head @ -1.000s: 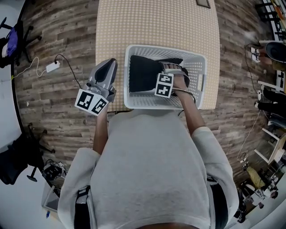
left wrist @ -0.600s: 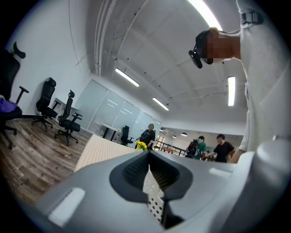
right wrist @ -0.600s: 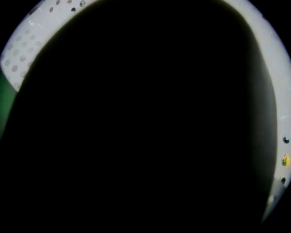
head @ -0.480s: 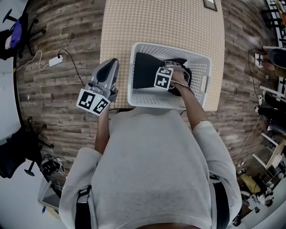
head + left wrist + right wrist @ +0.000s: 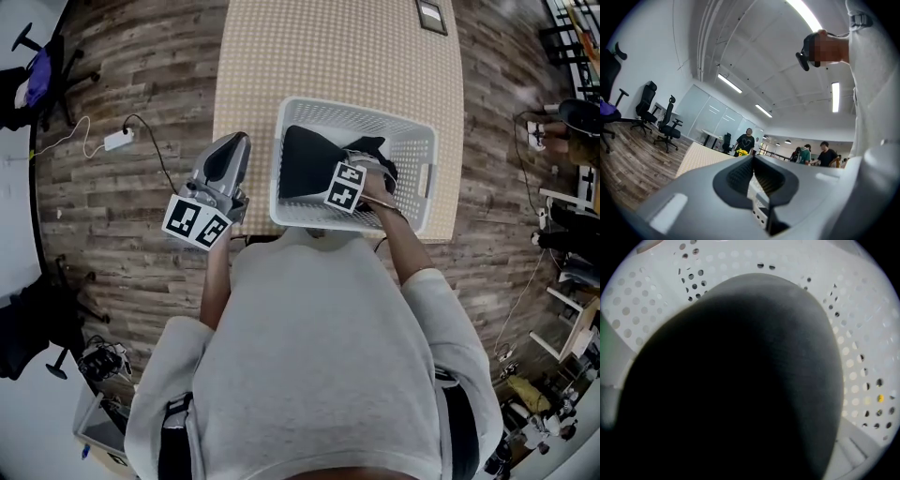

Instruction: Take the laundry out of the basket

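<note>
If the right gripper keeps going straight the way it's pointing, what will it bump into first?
The dark laundry in the white basket. It fills the view of the right gripper, whose jaws are closing, seemingly around that cloth.

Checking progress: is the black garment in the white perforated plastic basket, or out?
In. The black garment lies inside the white perforated plastic basket; the right gripper reaches in, jaws closing with the cloth between them.
</note>
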### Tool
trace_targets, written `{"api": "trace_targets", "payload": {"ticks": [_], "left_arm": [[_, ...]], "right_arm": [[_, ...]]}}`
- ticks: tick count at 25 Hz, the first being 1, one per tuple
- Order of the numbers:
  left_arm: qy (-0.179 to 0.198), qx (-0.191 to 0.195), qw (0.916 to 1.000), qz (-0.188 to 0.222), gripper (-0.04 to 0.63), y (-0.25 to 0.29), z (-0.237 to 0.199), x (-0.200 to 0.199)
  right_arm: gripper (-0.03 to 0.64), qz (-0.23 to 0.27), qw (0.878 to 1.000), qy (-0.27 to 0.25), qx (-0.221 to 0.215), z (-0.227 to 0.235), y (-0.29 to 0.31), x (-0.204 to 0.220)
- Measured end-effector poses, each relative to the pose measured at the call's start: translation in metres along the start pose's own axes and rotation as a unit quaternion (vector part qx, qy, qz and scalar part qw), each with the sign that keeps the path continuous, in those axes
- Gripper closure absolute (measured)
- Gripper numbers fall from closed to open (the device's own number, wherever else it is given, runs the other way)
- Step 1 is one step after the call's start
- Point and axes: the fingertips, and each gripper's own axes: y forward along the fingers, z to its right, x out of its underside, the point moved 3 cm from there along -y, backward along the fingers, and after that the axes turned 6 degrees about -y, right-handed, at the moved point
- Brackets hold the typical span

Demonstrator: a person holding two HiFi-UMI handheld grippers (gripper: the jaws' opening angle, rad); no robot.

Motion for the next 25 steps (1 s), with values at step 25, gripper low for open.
{"api": "trace_targets", "payload": {"ticks": [25], "left_arm": [[0.076,0.089,0.9927,0.030,0.588,0.031,0.080,-0.044]], "right_arm": [[0.368,0.306,0.803,0.283,0.426,0.062,-0.273,0.036]]}}
